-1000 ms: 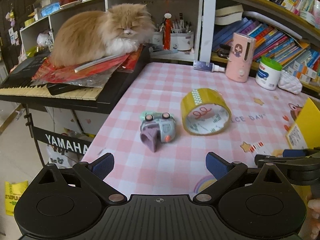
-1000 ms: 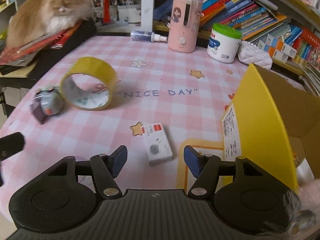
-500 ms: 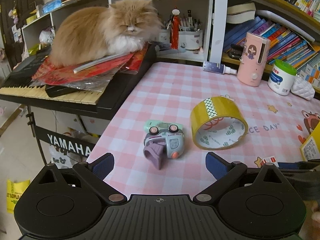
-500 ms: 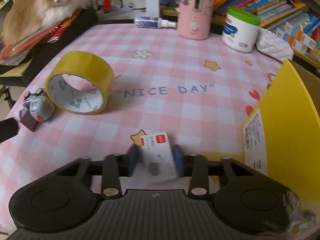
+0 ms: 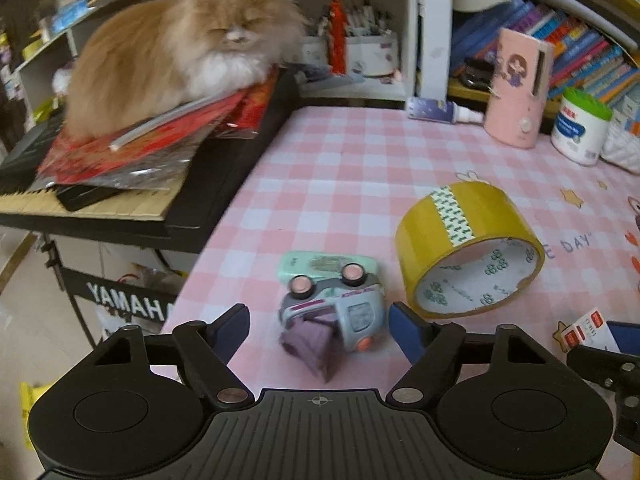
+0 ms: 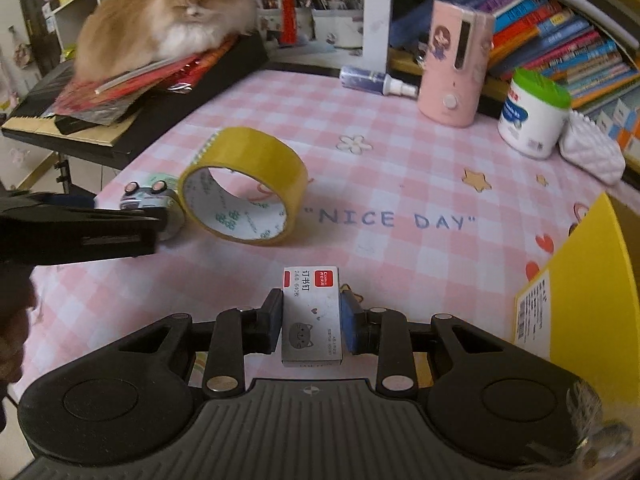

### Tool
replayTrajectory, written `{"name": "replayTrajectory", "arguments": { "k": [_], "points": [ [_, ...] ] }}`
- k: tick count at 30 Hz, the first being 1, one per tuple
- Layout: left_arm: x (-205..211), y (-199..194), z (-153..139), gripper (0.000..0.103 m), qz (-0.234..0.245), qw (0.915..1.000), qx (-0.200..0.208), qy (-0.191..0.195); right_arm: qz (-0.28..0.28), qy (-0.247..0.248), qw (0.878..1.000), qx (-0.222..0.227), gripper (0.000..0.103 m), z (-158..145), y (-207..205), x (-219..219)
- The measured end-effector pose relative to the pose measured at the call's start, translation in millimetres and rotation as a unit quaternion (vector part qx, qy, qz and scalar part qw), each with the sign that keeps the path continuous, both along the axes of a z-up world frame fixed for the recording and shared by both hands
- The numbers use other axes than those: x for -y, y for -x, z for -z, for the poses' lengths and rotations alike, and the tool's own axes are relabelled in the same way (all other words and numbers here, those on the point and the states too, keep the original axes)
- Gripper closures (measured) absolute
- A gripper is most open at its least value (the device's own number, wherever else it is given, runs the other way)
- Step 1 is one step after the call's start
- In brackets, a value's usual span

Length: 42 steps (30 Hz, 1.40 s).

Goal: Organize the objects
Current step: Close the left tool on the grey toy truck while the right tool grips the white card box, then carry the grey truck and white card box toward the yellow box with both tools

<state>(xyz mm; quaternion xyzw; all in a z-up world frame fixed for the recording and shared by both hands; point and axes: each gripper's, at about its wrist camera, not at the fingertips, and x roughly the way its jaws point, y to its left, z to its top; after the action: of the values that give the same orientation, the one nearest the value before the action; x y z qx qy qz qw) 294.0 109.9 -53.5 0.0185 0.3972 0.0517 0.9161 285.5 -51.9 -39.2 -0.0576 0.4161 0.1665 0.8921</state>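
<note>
While our right gripper (image 6: 311, 318) pinches the small staple box (image 6: 311, 316) between both blue pads (image 6: 349, 320), our left gripper (image 5: 319, 330) sits with its fingers spread wide, holding nothing. The box is clamped by its long sides, label up, above the pink checked tablecloth (image 6: 400, 168) near its front edge — we can't tell whether it touches the cloth.

Between the left fingertips we see the toy car (image 5: 334, 310) tipped on its side, wheels facing the back of the table, a purple piece sticking out toward us. A mint-green eraser-like block (image 5: 326, 264) lies just behind the car, touching it. The yellow tape roll (image 5: 468, 248) lies tilted just right of the car, its open core facing us.

In the right view, the left gripper comes in from the left edge, its tip at the car. The yellow cardboard box (image 6: 580, 280) stands at the right edge, near the held staple box.

Back row: pink dispenser (image 6: 454, 64) upright, white tub with green lid (image 6: 534, 112) beside it, small spray bottle (image 6: 372, 80) lying flat. An orange cat (image 5: 180, 52) lies on red papers on top of the Yamaha keyboard (image 5: 120, 200) — left of the table.
</note>
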Motion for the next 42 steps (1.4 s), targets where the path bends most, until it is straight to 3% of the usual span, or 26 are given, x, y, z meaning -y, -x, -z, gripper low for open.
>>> {"name": "replayTrajectory", "arguments": {
  "k": [5, 6, 7, 14, 19, 28, 42],
  "points": [
    [4.4, -11.0, 9.5, 0.026, 0.009, 0.9999, -0.006, -0.007, 0.005, 0.0, 1.0, -0.003, 0.075, -0.7, 1.8, 2.5],
    [3.7, -12.3, 11.1, 0.029, 0.009, 0.9999, -0.007, -0.005, 0.007, 0.0, 1.0, -0.004, 0.075, -0.2, 2.3, 3.5],
    [3.1, -12.9, 12.3, 0.04, 0.01, 0.9999, -0.007, -0.004, 0.01, 0.0, 1.0, -0.005, 0.075, -0.1, 2.7, 4.1],
    [-3.2, 2.6, 1.6, 0.041, 0.007, 0.9992, -0.004, 0.04, 0.018, 0.002, 1.0, -0.004, 0.075, -2.7, 13.3, 7.2],
    [-3.5, 32.0, -18.0, 0.041, 0.02, 0.9972, 0.011, 0.071, 0.032, -0.003, 0.999, -0.001, 0.075, -8.1, 20.5, 9.8],
    [-0.2, 90.1, -48.6, 0.041, 0.05, 0.9939, 0.034, 0.092, 0.048, -0.007, 0.999, 0.016, 0.075, -24.3, 47.3, 9.5],
    [2.5, 172.3, -53.6, 0.041, 0.096, 0.9896, 0.041, 0.098, 0.062, -0.002, 0.998, 0.012, 0.075, -28.7, 122.0, 5.6]
  ]
}}
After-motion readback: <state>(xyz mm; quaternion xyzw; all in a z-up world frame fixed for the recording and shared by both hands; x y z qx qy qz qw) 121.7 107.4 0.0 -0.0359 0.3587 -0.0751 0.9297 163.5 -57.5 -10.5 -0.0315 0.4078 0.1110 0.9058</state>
